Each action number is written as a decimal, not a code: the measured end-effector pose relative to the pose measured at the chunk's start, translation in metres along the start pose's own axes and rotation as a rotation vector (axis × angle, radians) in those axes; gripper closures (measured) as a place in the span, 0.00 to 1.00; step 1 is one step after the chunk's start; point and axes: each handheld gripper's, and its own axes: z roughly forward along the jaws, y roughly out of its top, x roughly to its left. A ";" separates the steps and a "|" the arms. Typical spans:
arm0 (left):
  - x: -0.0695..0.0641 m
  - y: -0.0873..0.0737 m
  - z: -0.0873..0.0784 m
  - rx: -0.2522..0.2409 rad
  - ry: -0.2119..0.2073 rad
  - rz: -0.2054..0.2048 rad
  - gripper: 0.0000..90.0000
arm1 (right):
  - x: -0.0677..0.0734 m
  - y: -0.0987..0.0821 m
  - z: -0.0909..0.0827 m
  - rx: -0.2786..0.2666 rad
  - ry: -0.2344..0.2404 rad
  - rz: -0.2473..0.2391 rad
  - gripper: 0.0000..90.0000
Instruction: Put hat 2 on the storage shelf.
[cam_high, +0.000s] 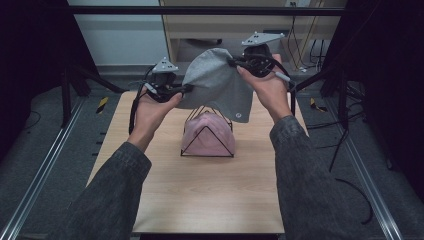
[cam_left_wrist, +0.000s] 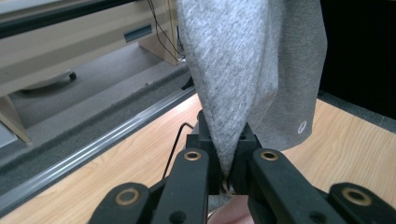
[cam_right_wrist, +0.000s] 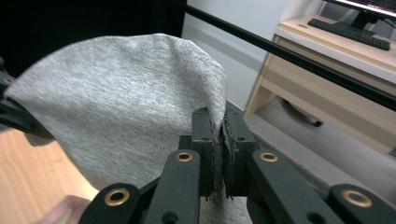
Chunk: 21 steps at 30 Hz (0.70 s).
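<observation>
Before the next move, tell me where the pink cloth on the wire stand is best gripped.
Take the pink cloth at its lower front hem, coming from the person's side. It drapes over the wire stand like a dome, so the top is taut; the hanging hem probably gives a pinchable fold.

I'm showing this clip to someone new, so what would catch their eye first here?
First, the grey cloth stretched in the air above the far end of the wooden table, pinched at its edges by the left tool and the right tool, both shut on the fabric. Just beneath it, a black wire rack stands on the table with a pink cloth draped over it.
</observation>
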 end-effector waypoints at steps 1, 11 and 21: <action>0.001 -0.002 0.001 -0.001 0.001 -0.004 0.97 | 0.001 -0.001 0.001 0.007 -0.005 -0.006 0.94; 0.008 -0.014 0.004 0.014 0.040 -0.029 0.97 | 0.009 -0.012 0.012 0.012 0.012 -0.015 0.94; 0.012 -0.024 0.008 0.034 0.034 -0.048 0.97 | 0.013 -0.021 0.016 0.026 0.042 -0.002 0.94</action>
